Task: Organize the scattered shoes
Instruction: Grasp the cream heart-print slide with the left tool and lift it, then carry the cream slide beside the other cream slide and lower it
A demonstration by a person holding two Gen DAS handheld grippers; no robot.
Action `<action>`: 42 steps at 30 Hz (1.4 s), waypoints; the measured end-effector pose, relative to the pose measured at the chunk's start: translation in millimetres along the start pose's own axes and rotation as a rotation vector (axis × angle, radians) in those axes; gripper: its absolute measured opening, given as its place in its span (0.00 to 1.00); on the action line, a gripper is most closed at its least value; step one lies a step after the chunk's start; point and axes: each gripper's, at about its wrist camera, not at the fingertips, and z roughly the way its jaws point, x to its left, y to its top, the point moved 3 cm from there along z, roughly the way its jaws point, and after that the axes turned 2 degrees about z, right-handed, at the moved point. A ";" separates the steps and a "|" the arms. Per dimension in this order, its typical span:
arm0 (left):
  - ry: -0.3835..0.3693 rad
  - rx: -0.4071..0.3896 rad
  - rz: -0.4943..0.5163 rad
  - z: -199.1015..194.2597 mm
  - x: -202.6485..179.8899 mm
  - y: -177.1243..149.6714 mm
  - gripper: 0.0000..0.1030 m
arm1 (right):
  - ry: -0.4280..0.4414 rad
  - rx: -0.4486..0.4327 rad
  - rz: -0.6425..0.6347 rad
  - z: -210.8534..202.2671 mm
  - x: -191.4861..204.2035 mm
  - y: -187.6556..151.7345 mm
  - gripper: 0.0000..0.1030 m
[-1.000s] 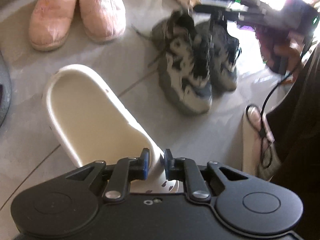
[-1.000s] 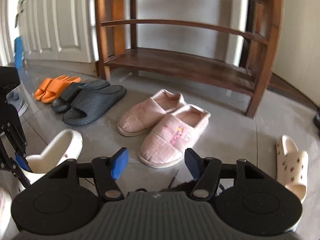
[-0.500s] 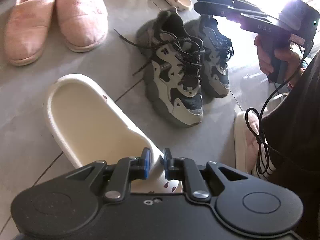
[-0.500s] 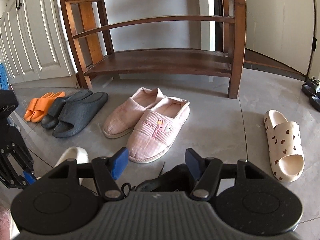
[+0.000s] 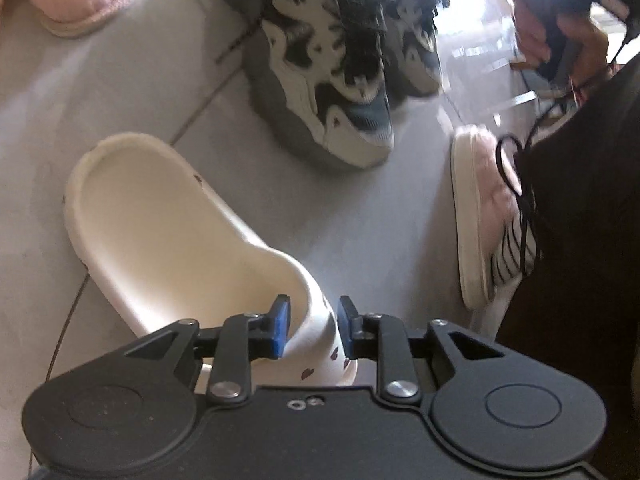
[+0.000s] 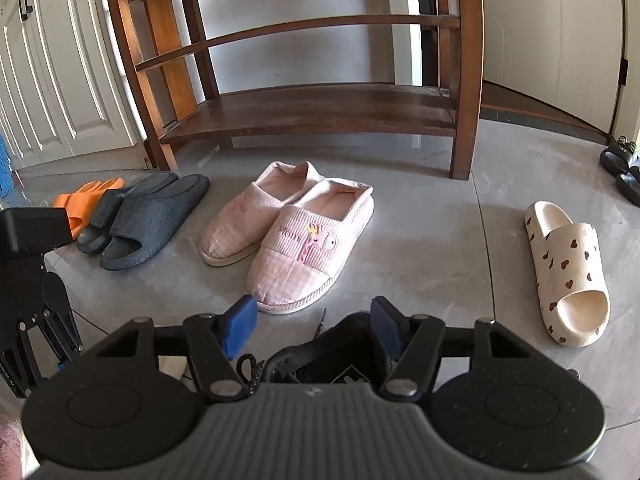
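Note:
My left gripper [image 5: 311, 326] has its jaws parted around the strap of a cream heart-print slide [image 5: 168, 224] that lies on the floor; the pads stand just beside the strap. Its mate, a second cream heart slide [image 6: 568, 268], lies at the right in the right wrist view. My right gripper [image 6: 314, 328] is open and empty, hovering over the heel of a dark sneaker [image 6: 332, 356]. The grey and white sneaker pair [image 5: 332, 64] sits beyond the slide in the left wrist view. A pair of pink slippers [image 6: 288, 232] lies in front of the wooden shoe rack [image 6: 312, 108].
Dark grey slides [image 6: 148, 216] and orange slides [image 6: 86, 200] lie at the left near white cabinet doors [image 6: 60, 80]. Black sandals [image 6: 624, 168] sit at the far right. The person's slippered foot [image 5: 484, 220] and a cable are to the right of the left gripper.
My left gripper's jaws have opened wider around the slide's strap and it has moved lower and closer. My right gripper has shifted slightly left, with the view tilting down over the sneaker.

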 end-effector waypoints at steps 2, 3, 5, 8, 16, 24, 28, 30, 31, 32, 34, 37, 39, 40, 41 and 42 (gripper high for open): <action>-0.010 0.036 0.009 6.3 0.4 -0.8 0.26 | 0.008 0.011 0.006 3.8 0.9 -1.0 0.65; -0.009 0.047 0.011 10.1 0.6 -1.1 0.24 | 0.010 0.014 0.008 5.1 1.6 -1.4 0.65; -0.012 0.016 -0.021 17.9 -0.8 -2.5 0.19 | 0.021 0.020 0.010 7.9 3.8 -2.3 0.65; 0.012 -0.071 -0.101 17.7 -5.2 -10.0 0.15 | 0.027 0.006 -0.004 4.7 5.6 -2.1 0.63; -0.231 -0.520 -0.345 -39.5 0.8 -50.3 0.10 | 0.027 -0.020 0.049 2.5 -4.3 2.5 0.63; -0.185 -0.822 -0.361 -119.4 8.1 -32.2 0.11 | -0.050 -0.093 0.089 -12.4 -21.3 15.6 0.63; -0.094 -0.861 -0.315 -151.0 9.1 23.1 0.11 | -0.145 -0.160 0.145 -30.6 -44.9 22.9 0.63; -0.043 -0.868 -0.282 -166.1 13.7 66.8 0.11 | -0.182 -0.187 0.198 -41.4 -60.8 23.5 0.63; -0.032 -0.868 -0.265 -170.4 15.9 89.8 0.11 | -0.191 -0.192 0.214 -44.2 -65.9 22.9 0.63; -0.019 -0.871 -0.249 -173.1 15.8 108.7 0.11 | -0.200 -0.196 0.231 -47.4 -71.5 21.8 0.63; -0.010 -0.871 -0.220 -176.0 15.8 138.5 0.11 | -0.210 -0.198 0.249 -51.6 -79.3 19.3 0.63; -0.022 -0.876 -0.210 -172.6 17.7 170.8 0.11 | -0.233 -0.193 0.252 -57.6 -90.2 13.4 0.63; -0.044 -0.880 -0.212 -166.1 22.2 191.6 0.11 | -0.244 -0.183 0.254 -59.5 -97.7 8.6 0.63; -0.056 -0.881 -0.213 -163.9 24.5 198.3 0.11 | -0.246 -0.178 0.258 -59.4 -100.6 6.6 0.63; -0.065 -0.879 -0.213 -161.8 27.9 207.1 0.12 | -0.249 -0.173 0.266 -59.6 -105.0 4.0 0.63; -0.068 -0.876 -0.212 -163.0 30.3 207.1 0.13 | -0.251 -0.167 0.274 -59.7 -109.5 1.3 0.63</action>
